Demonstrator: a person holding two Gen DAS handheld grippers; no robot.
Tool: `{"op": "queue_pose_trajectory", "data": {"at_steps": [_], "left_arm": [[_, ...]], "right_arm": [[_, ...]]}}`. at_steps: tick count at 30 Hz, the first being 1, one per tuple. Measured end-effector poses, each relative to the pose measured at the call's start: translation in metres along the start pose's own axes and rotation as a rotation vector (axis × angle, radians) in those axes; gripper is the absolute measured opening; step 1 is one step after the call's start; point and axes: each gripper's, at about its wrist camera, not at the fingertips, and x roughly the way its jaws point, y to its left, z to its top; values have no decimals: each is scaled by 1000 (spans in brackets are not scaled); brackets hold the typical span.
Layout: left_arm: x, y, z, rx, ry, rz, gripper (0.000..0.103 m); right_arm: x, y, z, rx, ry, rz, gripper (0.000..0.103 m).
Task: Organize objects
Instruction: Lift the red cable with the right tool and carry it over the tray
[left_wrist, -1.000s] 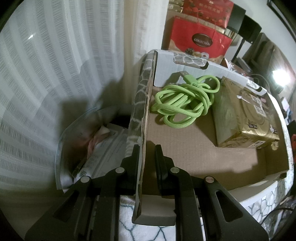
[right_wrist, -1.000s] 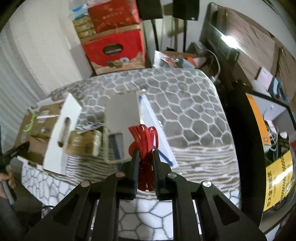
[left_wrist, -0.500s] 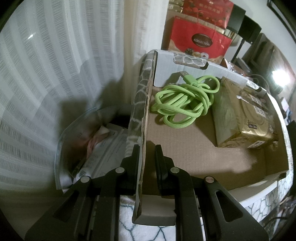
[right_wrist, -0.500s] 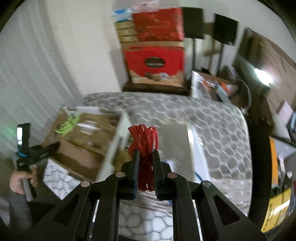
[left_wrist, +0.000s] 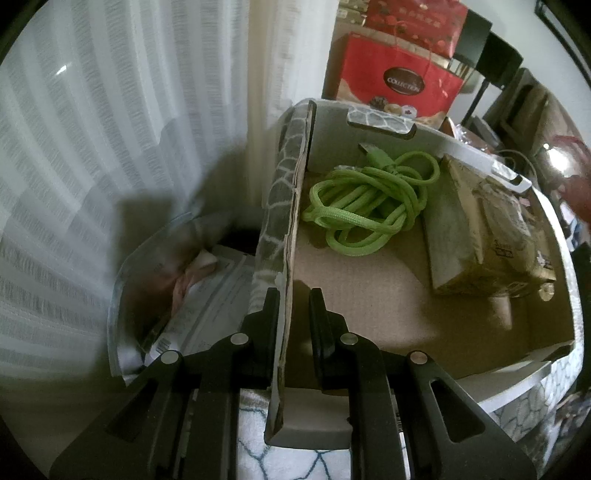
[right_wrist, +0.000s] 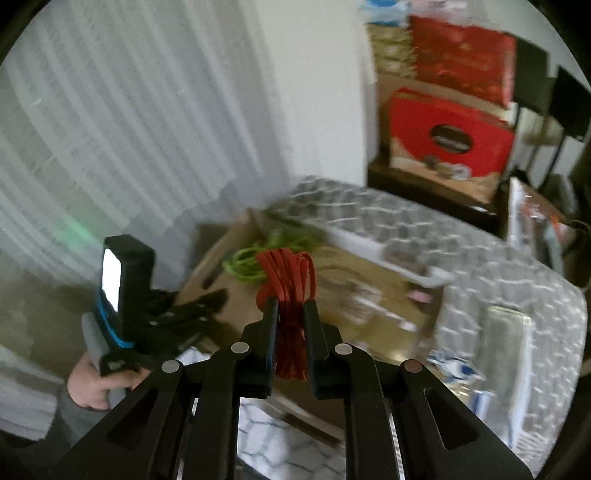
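A cardboard box (left_wrist: 406, 314) with a stone-pattern outside sits on the patterned bed. My left gripper (left_wrist: 293, 295) is shut on the box's left wall (left_wrist: 288, 221). Inside lie a coiled green cable (left_wrist: 373, 206) and a gold packet (left_wrist: 487, 236). In the right wrist view my right gripper (right_wrist: 290, 308) is shut on a bundled red cable (right_wrist: 288, 273), which hangs above the box (right_wrist: 332, 302), close to the green cable (right_wrist: 251, 266). A person's hand (right_wrist: 92, 384) holds the left gripper (right_wrist: 207, 302) at the box's near-left side. A red blur (left_wrist: 576, 192) shows at the right edge of the left wrist view.
White curtains (left_wrist: 110, 129) hang on the left. A clear bin of papers (left_wrist: 177, 295) stands beside the box. Red gift boxes (left_wrist: 399, 77) are stacked behind. On the bed (right_wrist: 498, 258) to the right lie a grey flat item (right_wrist: 506, 339) and papers.
My right gripper swung left with the red cable, from over the bed's middle to above the box. The left gripper and the box stayed put.
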Motion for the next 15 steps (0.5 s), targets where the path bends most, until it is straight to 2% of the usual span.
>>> {"op": "queue_pose_trajectory", "data": {"at_steps": [5, 15], "left_arm": [[1, 2, -1, -1, 0, -6, 14], [0, 4, -2, 0, 0, -9, 14]], "right_arm": [[29, 23, 9, -38, 36, 56, 12], [94, 56, 18, -208, 171, 75, 12]]}}
